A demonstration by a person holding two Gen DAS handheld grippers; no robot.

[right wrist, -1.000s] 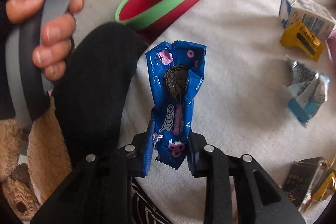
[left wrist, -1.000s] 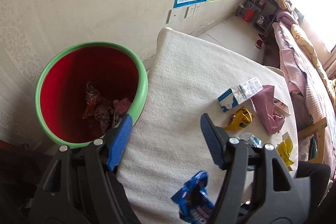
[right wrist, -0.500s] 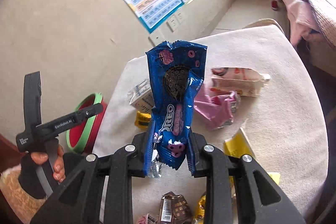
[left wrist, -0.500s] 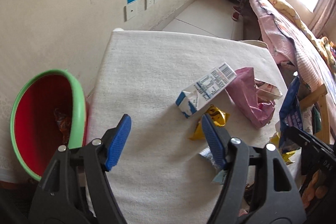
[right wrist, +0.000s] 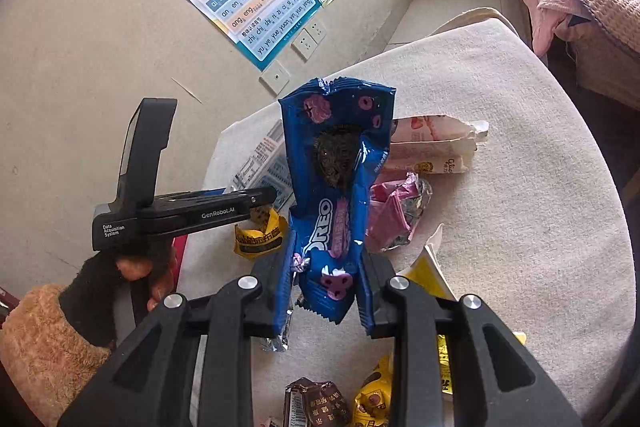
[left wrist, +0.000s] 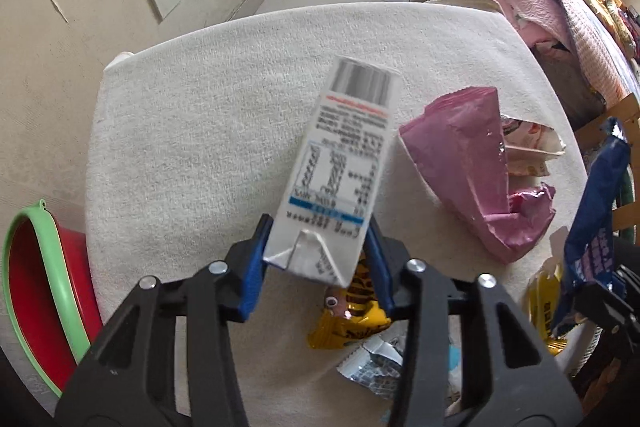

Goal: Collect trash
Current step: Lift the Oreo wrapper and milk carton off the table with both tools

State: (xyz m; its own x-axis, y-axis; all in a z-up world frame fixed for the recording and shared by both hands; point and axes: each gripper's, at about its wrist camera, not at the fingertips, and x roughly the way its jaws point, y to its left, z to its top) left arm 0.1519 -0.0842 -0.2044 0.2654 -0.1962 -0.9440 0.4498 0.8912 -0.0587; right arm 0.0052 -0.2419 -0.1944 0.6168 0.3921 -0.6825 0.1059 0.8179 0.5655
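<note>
Left wrist: left claw, wide a second ago, is closing around milk carton beside pink wrapper; right claw is clenching Oreo wrapper. Bin-bound, likely.

bright daylight, soft shadows, fisheye warp w/ dark corners.

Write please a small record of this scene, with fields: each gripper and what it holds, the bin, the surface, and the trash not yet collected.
left gripper: jaws closing around white milk carton
right gripper: shut on blue Oreo wrapper, held upright
bin: red, green rim, beside table at left
surface: table under cream cloth
trash left: pink wrapper, yellow wrapper, silver wrapper, brown wrapper
</note>
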